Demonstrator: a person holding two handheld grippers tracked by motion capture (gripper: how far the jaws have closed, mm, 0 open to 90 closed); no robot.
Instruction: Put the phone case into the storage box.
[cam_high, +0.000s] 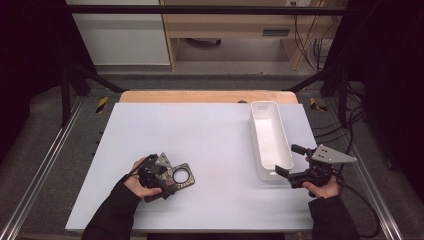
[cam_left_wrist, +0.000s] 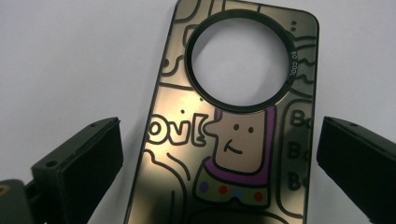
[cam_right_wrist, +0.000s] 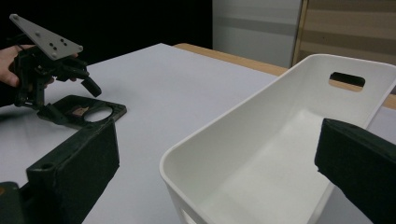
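A dark, glossy phone case (cam_high: 181, 176) (cam_left_wrist: 233, 140) with a cartoon print and a large round hole lies flat on the white table cover (cam_high: 200, 130). My left gripper (cam_high: 167, 177) (cam_left_wrist: 219, 158) points down over it, open, one jaw on each long side and neither pressing on it. The right gripper view shows that same left gripper (cam_right_wrist: 70, 98) and case (cam_right_wrist: 88, 112) farther off. My right gripper (cam_high: 289, 160) (cam_right_wrist: 219, 172) is open, its jaws straddling the near end of an empty white bin (cam_high: 264, 106) (cam_right_wrist: 233, 112).
The long bin runs front to back along the table's right side, with a handle slot (cam_right_wrist: 346, 79) in its far end. A wooden table edge (cam_high: 200, 96) shows behind the cover. Metal frame rails (cam_high: 45, 165) flank the table.
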